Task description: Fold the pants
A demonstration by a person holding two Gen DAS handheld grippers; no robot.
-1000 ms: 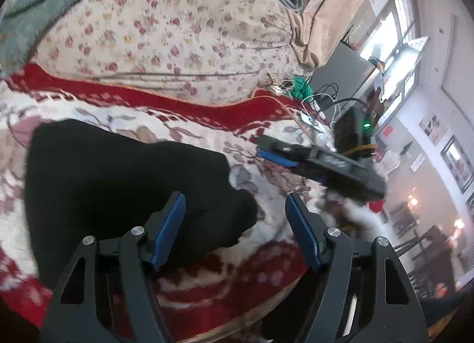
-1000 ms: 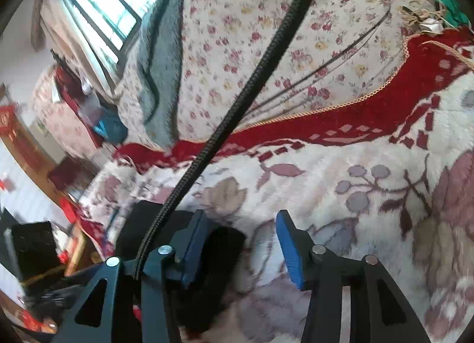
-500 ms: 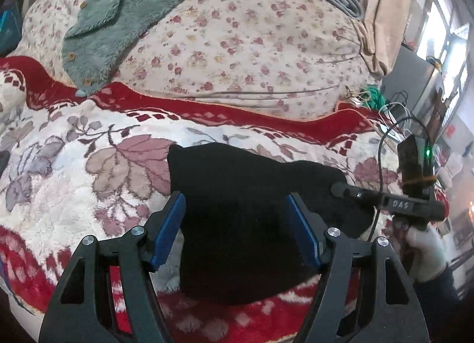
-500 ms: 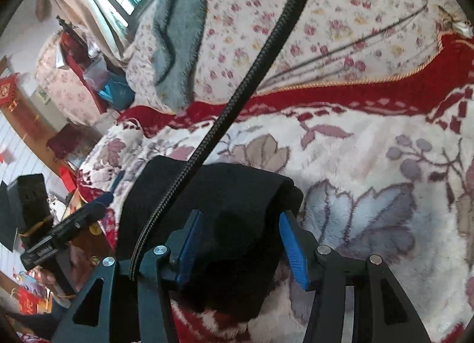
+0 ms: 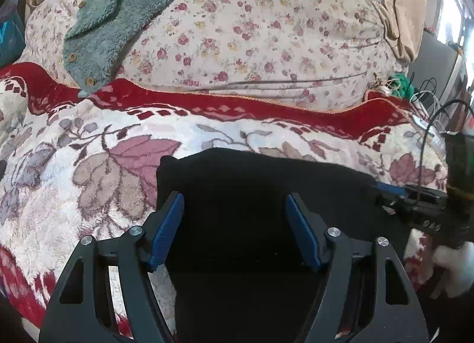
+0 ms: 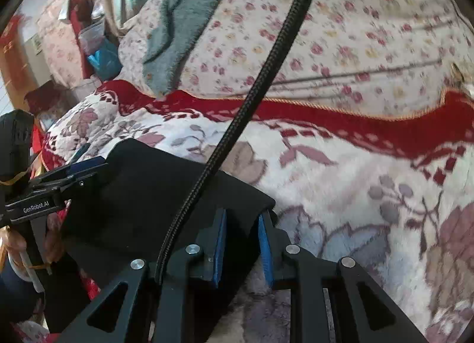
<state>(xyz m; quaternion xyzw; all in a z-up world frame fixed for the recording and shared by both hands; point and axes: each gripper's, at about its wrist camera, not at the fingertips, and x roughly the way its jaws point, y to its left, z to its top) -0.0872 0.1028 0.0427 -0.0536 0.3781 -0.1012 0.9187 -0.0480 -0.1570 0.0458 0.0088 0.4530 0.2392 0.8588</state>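
The black pants (image 5: 251, 195) lie folded into a compact block on the flowered blanket (image 5: 74, 171). My left gripper (image 5: 235, 209) is open, its blue pads spread over the near part of the pants. My right gripper (image 6: 240, 224) is shut on the right corner of the pants (image 6: 154, 189), with black cloth pinched between its blue pads. The right gripper also shows at the right edge of the left wrist view (image 5: 385, 187), at the pants' right end. The left gripper shows at the left in the right wrist view (image 6: 86, 167), at the pants' left edge.
A large floral duvet bundle (image 5: 251, 32) rises behind the blanket with a grey-green fleece garment (image 5: 118, 11) draped on it. A black braided cable (image 6: 251, 91) crosses the right wrist view. Wires and a dark box (image 5: 429, 59) sit at the far right.
My right gripper has closed on the right corner of the pants. My left gripper has swung round to face the pants squarely and stays open.
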